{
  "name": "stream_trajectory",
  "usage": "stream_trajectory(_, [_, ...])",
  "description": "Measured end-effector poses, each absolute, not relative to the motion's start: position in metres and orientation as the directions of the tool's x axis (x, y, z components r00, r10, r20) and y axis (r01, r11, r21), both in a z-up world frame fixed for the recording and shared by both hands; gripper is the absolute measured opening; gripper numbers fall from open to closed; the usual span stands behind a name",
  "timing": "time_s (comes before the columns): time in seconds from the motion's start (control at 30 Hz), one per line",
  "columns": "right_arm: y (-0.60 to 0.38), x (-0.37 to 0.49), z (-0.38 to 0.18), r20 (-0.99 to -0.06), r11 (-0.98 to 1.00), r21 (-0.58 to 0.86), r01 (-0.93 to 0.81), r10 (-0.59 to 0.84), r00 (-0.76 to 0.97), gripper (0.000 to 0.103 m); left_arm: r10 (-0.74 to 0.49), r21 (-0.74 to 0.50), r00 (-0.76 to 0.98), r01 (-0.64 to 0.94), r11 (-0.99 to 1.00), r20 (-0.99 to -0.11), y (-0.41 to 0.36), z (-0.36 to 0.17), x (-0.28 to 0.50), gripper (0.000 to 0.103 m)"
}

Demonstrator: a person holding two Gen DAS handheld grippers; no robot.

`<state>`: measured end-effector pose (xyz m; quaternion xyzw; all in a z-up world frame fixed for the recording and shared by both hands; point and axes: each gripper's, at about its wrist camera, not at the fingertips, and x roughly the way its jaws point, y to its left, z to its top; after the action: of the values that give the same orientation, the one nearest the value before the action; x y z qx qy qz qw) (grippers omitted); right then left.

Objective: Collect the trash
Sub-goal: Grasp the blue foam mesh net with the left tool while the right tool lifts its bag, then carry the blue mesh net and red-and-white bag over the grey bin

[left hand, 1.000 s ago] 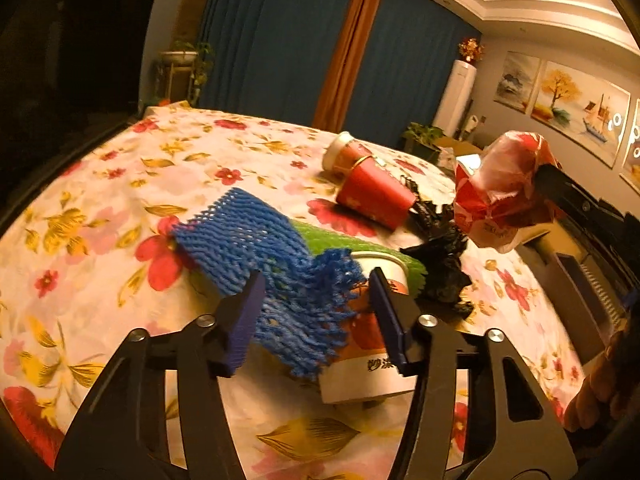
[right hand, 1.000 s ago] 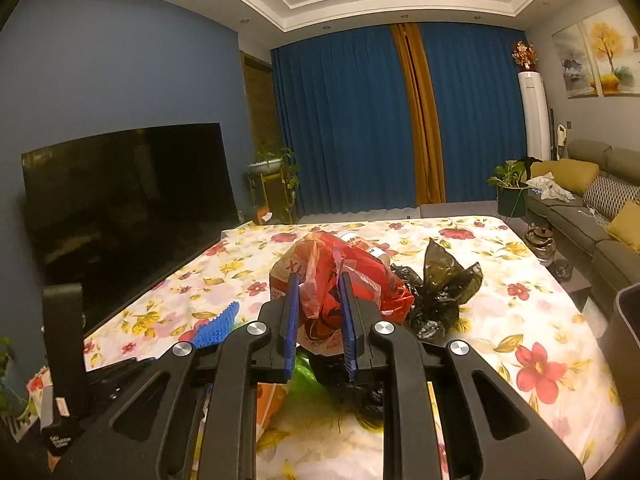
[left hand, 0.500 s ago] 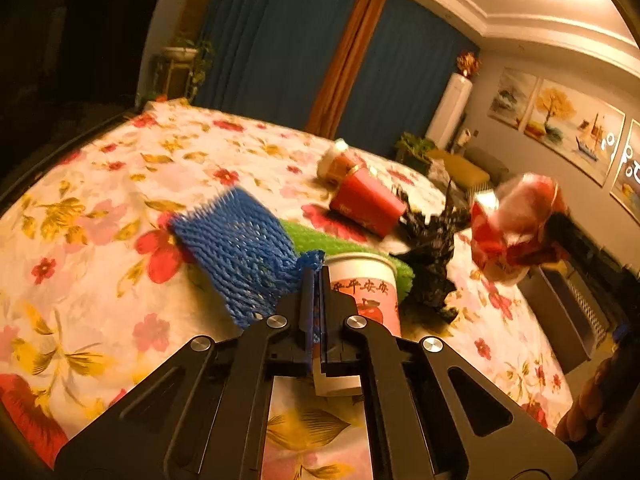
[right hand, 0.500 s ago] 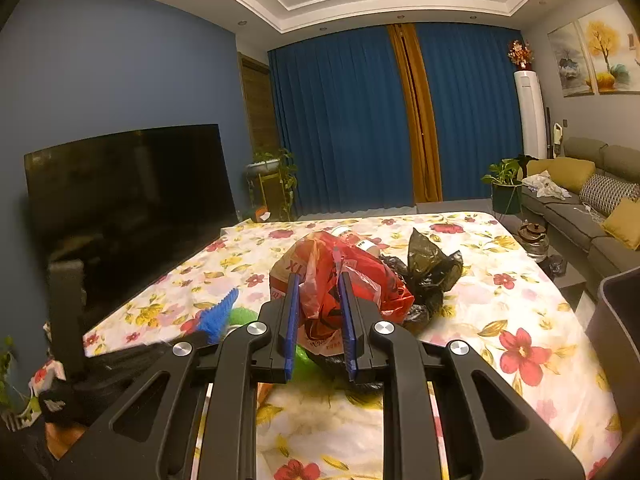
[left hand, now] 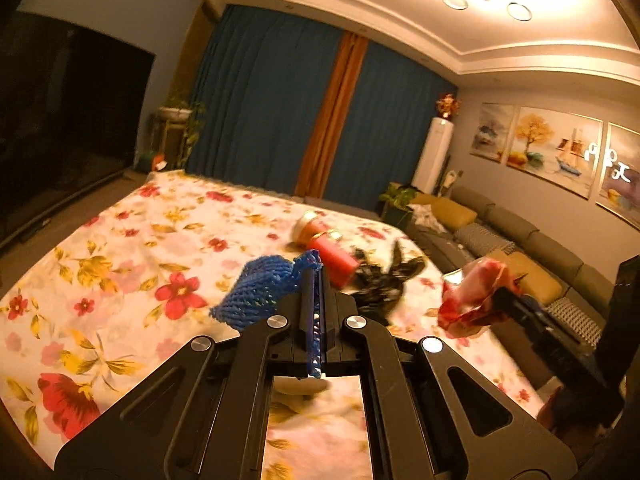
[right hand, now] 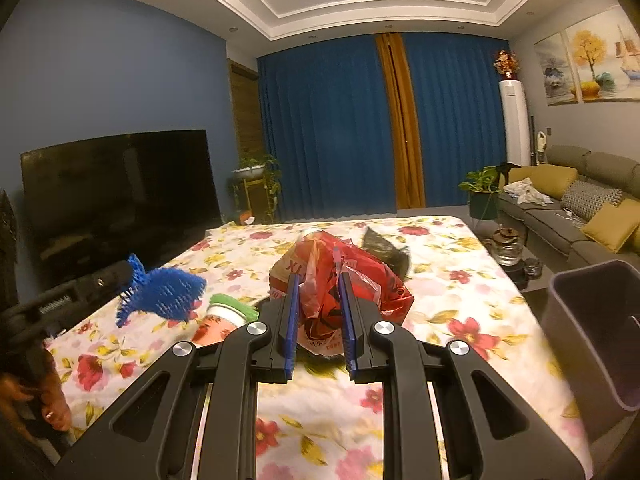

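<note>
My left gripper (left hand: 315,276) is shut on a blue foam net sleeve (left hand: 260,294), which hangs off its left side above the floral table (left hand: 120,264). From the right wrist view the same blue net (right hand: 164,290) hangs in the air at the left. My right gripper (right hand: 319,288) is shut on a crumpled red plastic bag (right hand: 332,276), also visible at the right of the left wrist view as the red bag (left hand: 472,296). A paper cup (right hand: 224,320) with a green net lies on the table. A red cup (left hand: 334,258) and a black plastic bag (left hand: 384,280) lie farther back.
A dark grey bin (right hand: 596,336) stands off the table's right edge. A big television (right hand: 120,196) fills the left wall. A sofa (right hand: 580,204) runs along the right, with a potted plant (right hand: 482,192) and a teapot (right hand: 506,246) near the table's far corner. A hand (right hand: 44,400) holds the left gripper.
The left gripper closed on the blue net sleeve and lifted it off the table. The right gripper carried the red bag to the right, bringing the grey bin into view.
</note>
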<state>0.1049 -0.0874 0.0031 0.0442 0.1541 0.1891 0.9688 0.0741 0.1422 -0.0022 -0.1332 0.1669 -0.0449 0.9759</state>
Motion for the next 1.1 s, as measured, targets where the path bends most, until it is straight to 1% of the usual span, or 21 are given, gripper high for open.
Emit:
stream_trajectory(0.23, [-0.120,0.083,0.005,-0.267,0.941,0.142,-0.306,0.334,0.904,0.020,-0.208,-0.243,0.938,0.141,0.960,-0.276,0.099,0.011,0.056,0.000])
stream_trajectory(0.5, [-0.163,0.066,0.005,-0.254,0.959,0.153,-0.238,0.271,0.928,0.020,-0.293,-0.206,0.917,0.242,0.948,-0.270,0.044,0.018,0.056,0.000])
stream_trajectory(0.83, [-0.225,0.059,0.009,-0.241,0.981,0.148,-0.127,0.160,0.957,0.020,-0.413,-0.196,0.865,0.369,0.909,-0.285,-0.040,0.015,0.081,0.000])
stream_trajectory(1.1, [-0.279,0.058,0.008,-0.226,0.990,0.140,0.000,0.032,0.974,0.020,-0.523,-0.191,0.804,0.487,0.852,-0.283,-0.107,0.017,0.105,0.000])
